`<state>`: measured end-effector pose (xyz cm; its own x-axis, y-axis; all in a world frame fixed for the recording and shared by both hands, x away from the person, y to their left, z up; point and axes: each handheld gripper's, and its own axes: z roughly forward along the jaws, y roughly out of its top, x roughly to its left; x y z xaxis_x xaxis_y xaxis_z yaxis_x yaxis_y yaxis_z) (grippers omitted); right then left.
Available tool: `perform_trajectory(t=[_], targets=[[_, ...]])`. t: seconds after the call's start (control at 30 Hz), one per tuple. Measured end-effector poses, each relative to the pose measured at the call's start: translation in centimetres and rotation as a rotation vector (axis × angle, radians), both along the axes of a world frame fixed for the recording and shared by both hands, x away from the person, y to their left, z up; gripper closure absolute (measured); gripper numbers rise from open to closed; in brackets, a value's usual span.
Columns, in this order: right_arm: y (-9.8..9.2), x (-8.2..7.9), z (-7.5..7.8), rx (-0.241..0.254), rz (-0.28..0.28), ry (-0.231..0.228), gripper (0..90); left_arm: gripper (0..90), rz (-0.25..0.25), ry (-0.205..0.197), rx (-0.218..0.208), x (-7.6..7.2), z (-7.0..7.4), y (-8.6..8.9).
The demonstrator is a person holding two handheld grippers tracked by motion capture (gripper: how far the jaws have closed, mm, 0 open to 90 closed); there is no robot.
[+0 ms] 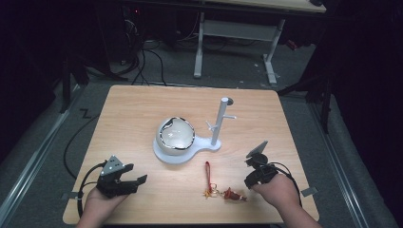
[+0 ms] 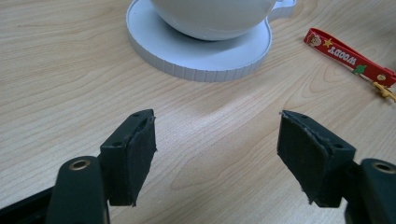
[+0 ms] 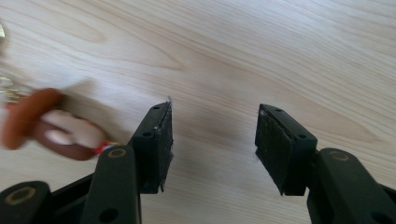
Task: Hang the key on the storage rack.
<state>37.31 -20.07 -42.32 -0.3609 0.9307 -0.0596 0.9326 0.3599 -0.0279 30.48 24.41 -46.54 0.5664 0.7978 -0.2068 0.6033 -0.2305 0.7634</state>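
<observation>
A keychain lies on the wooden table (image 1: 133, 109) near the front: a red strap (image 1: 207, 170) (image 2: 345, 58), a small gold star (image 1: 209, 192) and a brown and red charm figure (image 1: 232, 194) (image 3: 51, 126). Behind it stands a white stand: a round base (image 1: 164, 156) (image 2: 187, 56) bearing a white domed bowl (image 1: 177, 134) (image 2: 210, 14), and an upright post with pegs (image 1: 221, 121). My left gripper (image 1: 135, 174) (image 2: 217, 135) rests open at the front left, pointing toward the base. My right gripper (image 1: 248, 172) (image 3: 212, 135) is open just right of the charm, nothing between its jaws.
The table's front edge lies just below both hands. Cables trail from each gripper over the table edge. Beyond the table are a grey floor, loose black cables (image 1: 142, 66) and the white legs of another desk (image 1: 199, 47).
</observation>
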Motion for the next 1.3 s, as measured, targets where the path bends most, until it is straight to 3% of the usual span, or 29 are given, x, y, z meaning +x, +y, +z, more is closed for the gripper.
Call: perform_trajectory(t=[0.2,0.33,0.43,0.5,0.77,0.97,1.07,1.13,1.3], targets=[[2.1,0.3,1.0,-0.010,0.038,-0.024,49.0,28.7,-0.006,0.001,0.002,0.0,0.0,-0.1],[3.8,0.5,1.5,-0.005,0.058,-0.042,55.1,28.7,-0.009,0.002,0.004,0.0,0.0,-0.2],[5.0,0.8,2.0,0.054,0.038,-0.049,54.9,28.8,-0.012,0.001,0.008,0.1,-0.1,-0.2],[6.0,0.8,2.0,0.066,0.052,-0.046,55.5,28.9,-0.012,0.002,0.006,0.1,-0.1,-0.2],[10.9,-0.1,1.4,0.081,0.191,-0.037,59.2,29.3,-0.018,0.000,0.008,0.1,-0.1,-0.2],[13.6,0.0,0.3,0.077,0.245,-0.024,64.5,29.8,-0.022,0.000,0.008,0.0,0.0,-0.2],[14.2,0.2,-0.4,0.069,0.218,-0.007,68.4,30.0,-0.023,0.000,0.009,-0.1,0.0,-0.1],[14.3,0.4,-0.8,0.059,0.246,-0.008,70.3,30.1,-0.021,0.001,0.007,0.0,0.0,-0.1],[14.5,0.6,-1.5,0.062,0.238,-0.012,74.5,30.3,-0.020,0.001,0.004,0.0,-0.1,0.0]])
